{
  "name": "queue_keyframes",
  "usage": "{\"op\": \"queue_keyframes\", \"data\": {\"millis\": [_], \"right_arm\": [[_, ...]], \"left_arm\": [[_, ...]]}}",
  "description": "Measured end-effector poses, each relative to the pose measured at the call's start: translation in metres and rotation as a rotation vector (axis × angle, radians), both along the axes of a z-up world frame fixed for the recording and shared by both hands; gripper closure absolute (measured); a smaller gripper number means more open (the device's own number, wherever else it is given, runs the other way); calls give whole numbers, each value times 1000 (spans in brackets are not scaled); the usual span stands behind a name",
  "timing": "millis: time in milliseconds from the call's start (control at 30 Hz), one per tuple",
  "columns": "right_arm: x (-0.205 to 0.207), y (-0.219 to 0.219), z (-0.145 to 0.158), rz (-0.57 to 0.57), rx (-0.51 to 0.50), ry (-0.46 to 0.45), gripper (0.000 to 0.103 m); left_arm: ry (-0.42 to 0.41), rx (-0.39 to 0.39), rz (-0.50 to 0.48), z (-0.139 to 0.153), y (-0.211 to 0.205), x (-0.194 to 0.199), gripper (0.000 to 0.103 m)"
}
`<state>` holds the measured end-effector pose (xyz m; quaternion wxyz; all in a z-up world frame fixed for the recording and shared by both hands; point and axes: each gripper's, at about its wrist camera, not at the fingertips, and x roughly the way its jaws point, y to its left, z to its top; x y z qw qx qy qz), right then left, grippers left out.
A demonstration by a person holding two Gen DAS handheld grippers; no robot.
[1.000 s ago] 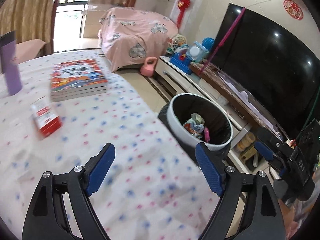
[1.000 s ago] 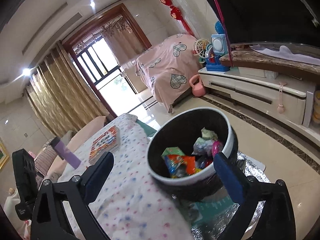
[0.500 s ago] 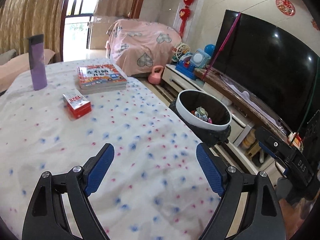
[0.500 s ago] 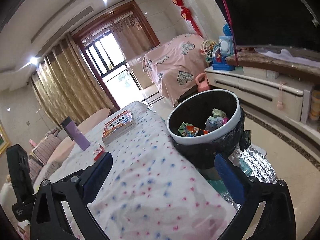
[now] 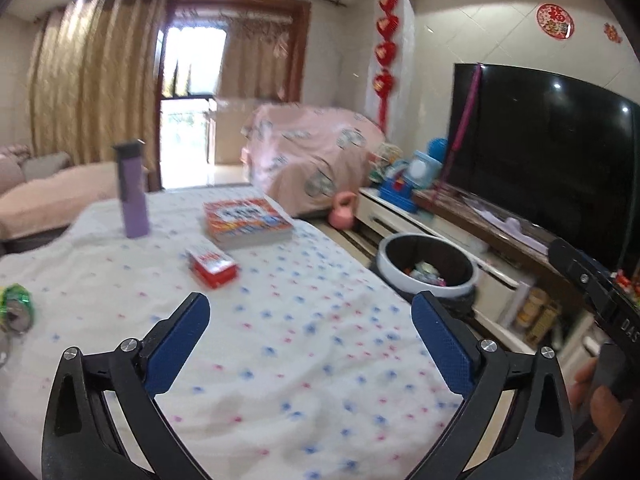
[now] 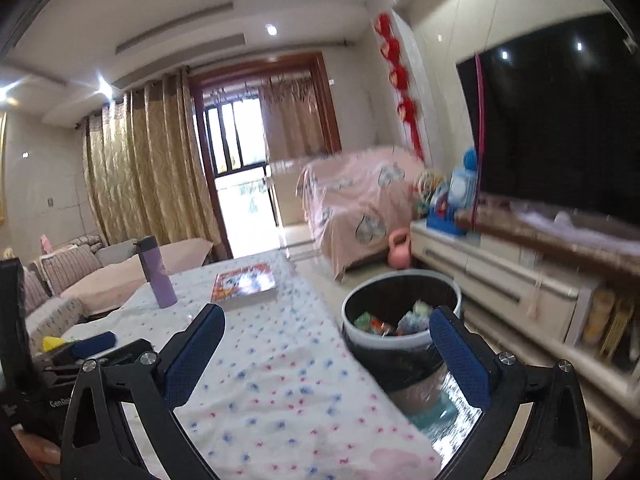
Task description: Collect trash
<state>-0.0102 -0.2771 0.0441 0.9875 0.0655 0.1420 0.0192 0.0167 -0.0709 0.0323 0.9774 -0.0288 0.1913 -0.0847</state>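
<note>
Blue-padded left gripper [image 5: 306,336] opening, empty, over tbl [image 5: 280,380]

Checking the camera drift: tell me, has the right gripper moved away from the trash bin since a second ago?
Yes. The right gripper has pulled back from the trash bin, which now looks smaller and farther off beside the table.

bin [image 5: 427,266] right of table [image 5: 280,320], holding trash [image 6: 412,316].

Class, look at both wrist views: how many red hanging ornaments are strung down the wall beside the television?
4: the red ornaments hang in one vertical string, one below another, on the wall between the curtains and the television. Blur may hide more.
</note>
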Motion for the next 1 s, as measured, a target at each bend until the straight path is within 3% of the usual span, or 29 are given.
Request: {"op": "queue_keyframes", "data": {"millis": [267,533,1000], "right_arm": [[3,5,-30,-12,13,19,0],[-1,11,-45,-12,-7,14,0],[-4,13,-48,-12,-13,8,0]], "left_arm": [[-81,100,103,-17,1,-12,0],[-94,116,119,-24,0,-16,0],[-89,76,103,-25,3,-16,0]]}}
